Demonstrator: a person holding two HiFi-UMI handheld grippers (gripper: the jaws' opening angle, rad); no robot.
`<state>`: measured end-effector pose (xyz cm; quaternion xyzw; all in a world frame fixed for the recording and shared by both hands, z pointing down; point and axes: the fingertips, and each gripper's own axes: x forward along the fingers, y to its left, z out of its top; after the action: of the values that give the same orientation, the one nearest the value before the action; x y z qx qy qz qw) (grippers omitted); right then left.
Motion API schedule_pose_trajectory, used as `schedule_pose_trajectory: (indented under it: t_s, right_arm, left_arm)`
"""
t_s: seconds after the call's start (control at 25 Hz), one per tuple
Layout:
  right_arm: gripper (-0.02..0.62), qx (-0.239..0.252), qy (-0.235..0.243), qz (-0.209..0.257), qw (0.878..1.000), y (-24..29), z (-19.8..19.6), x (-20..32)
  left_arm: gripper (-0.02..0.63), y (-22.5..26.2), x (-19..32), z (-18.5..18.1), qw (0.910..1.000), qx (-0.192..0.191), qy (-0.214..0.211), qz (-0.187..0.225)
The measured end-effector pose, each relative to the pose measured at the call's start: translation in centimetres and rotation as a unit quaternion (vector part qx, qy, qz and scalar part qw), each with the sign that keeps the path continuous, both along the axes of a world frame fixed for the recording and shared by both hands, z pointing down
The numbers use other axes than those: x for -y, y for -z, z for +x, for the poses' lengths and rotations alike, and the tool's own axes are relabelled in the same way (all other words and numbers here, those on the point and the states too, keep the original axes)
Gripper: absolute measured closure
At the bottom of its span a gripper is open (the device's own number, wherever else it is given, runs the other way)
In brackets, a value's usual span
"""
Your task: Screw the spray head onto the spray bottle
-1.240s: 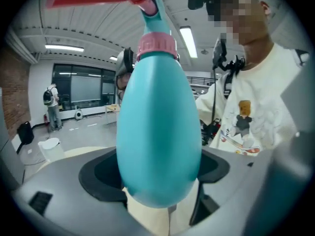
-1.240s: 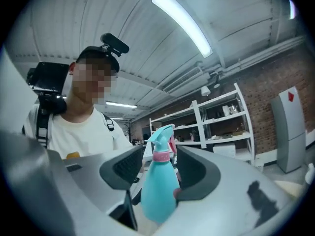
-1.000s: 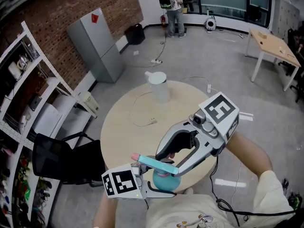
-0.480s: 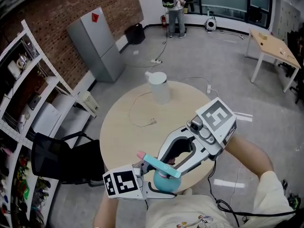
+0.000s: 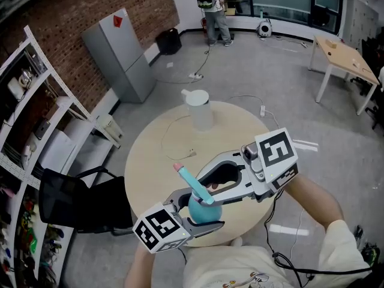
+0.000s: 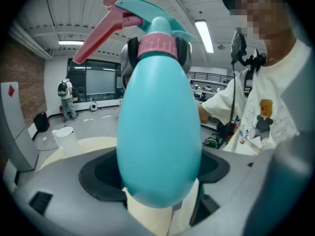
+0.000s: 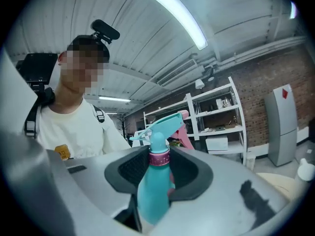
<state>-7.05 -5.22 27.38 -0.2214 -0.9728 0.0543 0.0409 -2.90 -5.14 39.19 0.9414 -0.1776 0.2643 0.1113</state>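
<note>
**Two grippers are sharing one spray bottle above the near rim of the round table.**

The spray bottle (image 5: 201,210) is hanging in the air close to the person's chest, over the near edge of the table (image 5: 153,161), and it is resting on nothing. The left gripper (image 6: 157,173) is pinching the wide teal belly, probably so that the body is not turning. The right gripper (image 7: 160,168), whose jaws have just been closing, is now pressing on the pink collar (image 7: 159,158) under the spray head (image 5: 191,182), the part that must rotate. The head is already sitting on the neck, but how deep the thread is going I cannot tell. Room for twisting is looking good. The white jug (image 5: 200,108) and a thin cable (image 5: 178,156) are lying well apart on the far side, and only the two grippers are crowding each other.
</note>
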Motion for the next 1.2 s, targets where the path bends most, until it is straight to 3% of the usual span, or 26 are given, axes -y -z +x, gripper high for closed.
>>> schedule_pose_trajectory:
  t_s: [0.32, 0.64, 0.96, 1.2]
  right_arm:
    - [0.462, -0.013, -0.107, 0.006, 0.994, -1.5, -1.5, 2.3]
    - [0.462, 0.005, -0.195, 0.016, 0.981, -1.5, -2.8, 3.5]
    - [0.462, 0.014, -0.296, 0.072, 0.952, -0.2, -0.2, 3.8]
    - [0.462, 0.040, -0.377, 0.089, 0.921, 0.7, -2.0, 3.3]
  left_arm:
    - [0.181, -1.5, 3.1, -1.8, 0.9928, 0.010, 0.117, 0.021]
    - [0.181, -1.5, 5.0, -3.2, 0.9807, 0.005, 0.191, 0.040]
    - [0.181, 0.0, 6.3, -1.0, 0.9635, -0.002, 0.256, 0.079]
    - [0.181, 0.6, 6.8, -3.7, 0.9440, 0.022, 0.303, 0.129]
